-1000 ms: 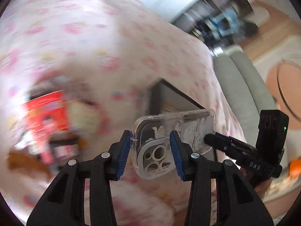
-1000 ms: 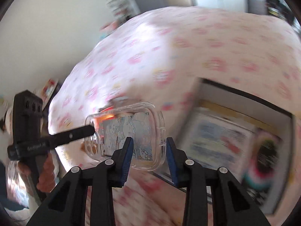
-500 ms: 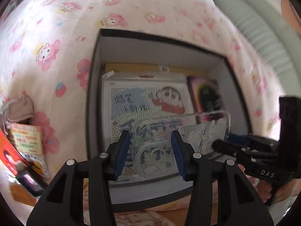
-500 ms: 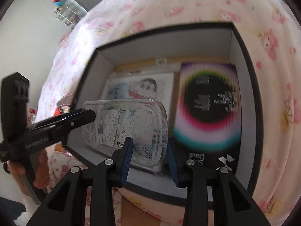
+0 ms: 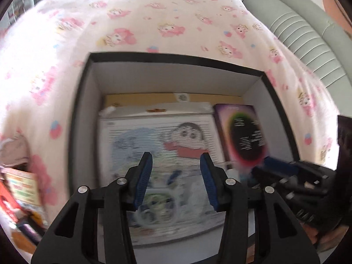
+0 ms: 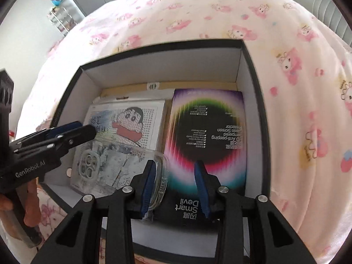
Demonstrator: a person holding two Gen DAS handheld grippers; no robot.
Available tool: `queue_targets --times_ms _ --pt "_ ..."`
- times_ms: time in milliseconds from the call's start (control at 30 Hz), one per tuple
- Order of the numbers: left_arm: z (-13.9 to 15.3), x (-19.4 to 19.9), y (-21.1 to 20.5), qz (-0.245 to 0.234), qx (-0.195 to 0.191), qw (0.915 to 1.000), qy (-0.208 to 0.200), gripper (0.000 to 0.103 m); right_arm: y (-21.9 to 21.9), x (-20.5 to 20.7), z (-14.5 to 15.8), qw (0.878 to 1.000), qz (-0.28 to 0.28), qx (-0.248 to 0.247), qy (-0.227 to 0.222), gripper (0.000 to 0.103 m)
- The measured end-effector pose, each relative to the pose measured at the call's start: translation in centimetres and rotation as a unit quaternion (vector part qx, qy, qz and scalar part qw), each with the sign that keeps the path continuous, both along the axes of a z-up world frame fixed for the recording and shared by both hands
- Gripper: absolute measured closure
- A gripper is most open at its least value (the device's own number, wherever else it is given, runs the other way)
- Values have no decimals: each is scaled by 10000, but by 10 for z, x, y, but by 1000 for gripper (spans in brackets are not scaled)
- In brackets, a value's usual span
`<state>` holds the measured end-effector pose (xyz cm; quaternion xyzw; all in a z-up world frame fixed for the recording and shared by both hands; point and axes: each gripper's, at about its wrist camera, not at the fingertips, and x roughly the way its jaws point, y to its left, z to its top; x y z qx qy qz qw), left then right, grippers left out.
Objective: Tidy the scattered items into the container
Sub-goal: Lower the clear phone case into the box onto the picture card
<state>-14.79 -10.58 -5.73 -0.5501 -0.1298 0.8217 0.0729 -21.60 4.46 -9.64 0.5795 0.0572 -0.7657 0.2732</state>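
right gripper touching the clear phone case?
Cannot tell. Right wrist view: phone case end overlaps one finger of the right gripper, clear gap to the other; contact itself unclear.

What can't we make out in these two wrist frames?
- Left wrist: the phone case is smeared by motion blur under the left gripper, and its print is unreadable.
- Left wrist: the packets are blurred and cut off by the left edge.
- Both views: the brown card is mostly hidden under the cartoon pack.
- Right wrist: the case's near end sits behind a finger of the right gripper, so contact is unclear.
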Motion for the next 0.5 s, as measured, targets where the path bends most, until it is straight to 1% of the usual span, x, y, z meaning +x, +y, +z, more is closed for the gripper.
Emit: queue_targets --times_ms 33,133,200,267,367,400,433,500 --pt "-2 1 2 -24 31 10000 -25 58 -2 -2 -3 10000 29 -23 -78 70" --pt "-8 0 5 -2 -168 9998 -148 57 -15 -5 -11 9997 92 -16 -227 70" --pt "-9 -3 2 89 -221 9992 -315 57 -21 -3 -13 9993 166 -43 -322 70" --pt "-11 -9 1 108 -200 9988 -439 57 -29 -2 -19 9984 232 -136 -498 69" --pt "-9 -15 5 16 -207 9990 -398 56 -40 4 -26 9947 507 -411 -794 69" --pt "-10 -14 7 -20 -193 9991 -383 55 -41 6 -24 9941 564 -468 -801 69" --pt "-11 -13 9 -57 -165 9991 -383 55 -37 6 -19 9956 530 -439 -634 69" --pt "-15 -8 11 -128 -130 9989 -435 55 -28 6 -8 9991 342 -181 -155 69"
